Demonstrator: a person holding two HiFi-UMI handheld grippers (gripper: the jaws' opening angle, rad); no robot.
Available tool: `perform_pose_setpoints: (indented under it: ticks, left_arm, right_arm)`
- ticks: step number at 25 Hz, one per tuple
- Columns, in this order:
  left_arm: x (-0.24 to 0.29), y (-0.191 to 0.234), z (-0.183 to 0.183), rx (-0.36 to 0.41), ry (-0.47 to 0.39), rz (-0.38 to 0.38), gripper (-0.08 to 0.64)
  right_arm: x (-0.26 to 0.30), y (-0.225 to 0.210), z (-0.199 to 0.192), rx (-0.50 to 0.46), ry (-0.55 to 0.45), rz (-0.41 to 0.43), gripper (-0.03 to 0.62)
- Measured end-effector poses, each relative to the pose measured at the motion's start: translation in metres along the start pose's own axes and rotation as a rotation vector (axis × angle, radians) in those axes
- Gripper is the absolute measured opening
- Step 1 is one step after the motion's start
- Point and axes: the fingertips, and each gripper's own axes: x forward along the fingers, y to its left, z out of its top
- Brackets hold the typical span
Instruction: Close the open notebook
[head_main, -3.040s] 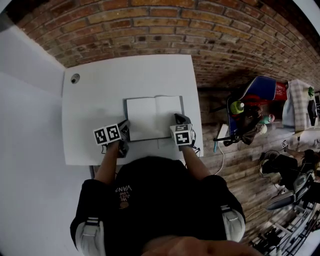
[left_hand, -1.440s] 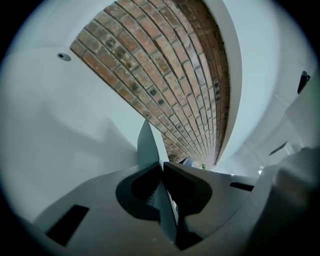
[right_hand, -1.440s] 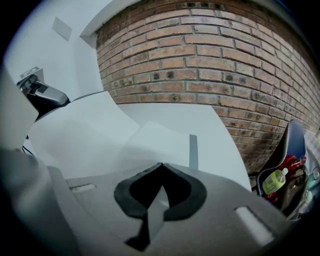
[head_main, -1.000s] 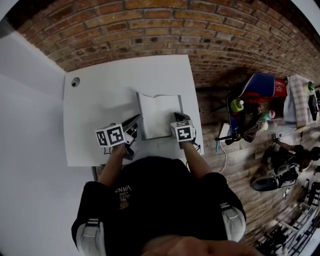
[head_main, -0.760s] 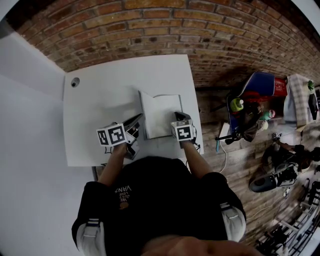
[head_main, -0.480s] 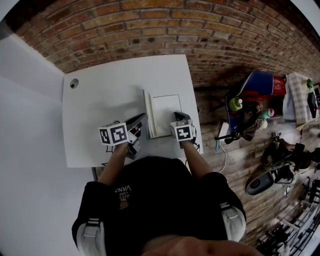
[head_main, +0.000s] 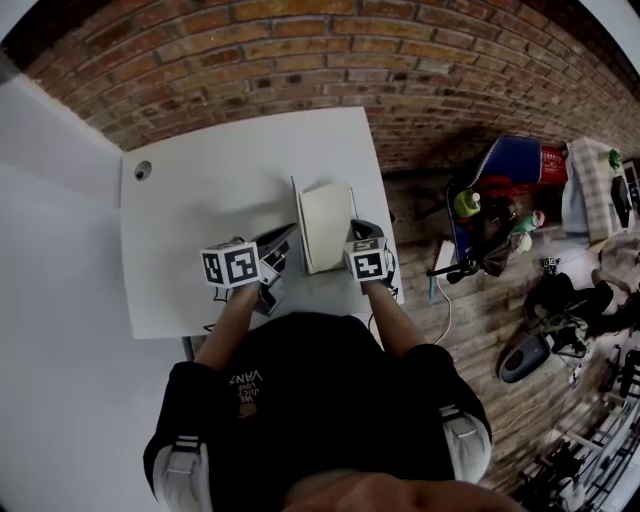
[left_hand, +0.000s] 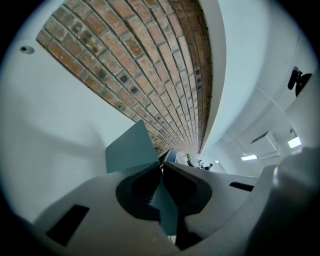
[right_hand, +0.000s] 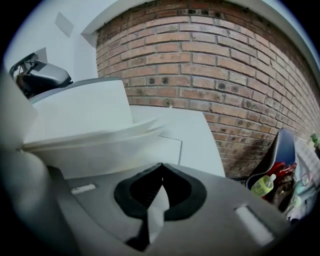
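The notebook (head_main: 325, 222) lies on the white table (head_main: 200, 200) half closed, its left cover raised and tilted over the cream pages. In the left gripper view my left gripper (left_hand: 161, 167) is shut on the grey-green cover (left_hand: 129, 149), whose corner sticks up past the jaws. In the head view the left gripper (head_main: 281, 240) is at the notebook's left edge. My right gripper (head_main: 362, 236) rests at the notebook's near right corner. Its own view shows the right gripper (right_hand: 161, 172) shut on a white sheet edge, with fanned pages (right_hand: 90, 125) rising beyond.
A round cable hole (head_main: 143, 170) sits at the table's far left corner. A brick wall (head_main: 300, 60) runs behind the table. On the wooden floor to the right stand a chair holding a green bottle (head_main: 468, 204) and other clutter.
The notebook lay flat open three seconds ago. The left cover has since swung up and rightward over the pages, the left gripper moving right with it. The right gripper has hardly moved.
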Motion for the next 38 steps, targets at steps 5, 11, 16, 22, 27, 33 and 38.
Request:
perform_pose_setpoints:
  ticks: [5, 11, 16, 22, 27, 33, 38]
  left_arm:
    - [0.010, -0.007, -0.002, 0.013, 0.018, -0.025, 0.034]
    - [0.019, -0.015, -0.005, 0.016, 0.036, -0.052, 0.034]
    - [0.023, -0.019, -0.006, 0.022, 0.045, -0.063, 0.034]
    - [0.024, -0.020, -0.008, 0.030, 0.050, -0.068, 0.034]
    - [0.027, -0.023, -0.011, 0.046, 0.060, -0.081, 0.035]
    - [0.032, -0.025, -0.014, 0.062, 0.073, -0.089, 0.035]
    - [0.033, -0.026, -0.017, 0.085, 0.086, -0.083, 0.035]
  right_arm:
    - [-0.007, -0.012, -0.002, -0.012, -0.002, -0.031, -0.002]
    - [-0.020, -0.031, -0.004, 0.013, -0.004, -0.071, -0.002]
    - [-0.025, -0.035, -0.004, 0.020, -0.011, -0.081, -0.002]
    - [-0.026, -0.028, 0.000, 0.024, -0.023, -0.076, -0.002]
    - [-0.030, -0.025, 0.000, 0.027, -0.026, -0.084, -0.002]
    - [-0.036, -0.031, -0.004, 0.043, -0.031, -0.104, -0.002]
    - [-0.041, -0.031, -0.006, 0.057, -0.033, -0.116, -0.002]
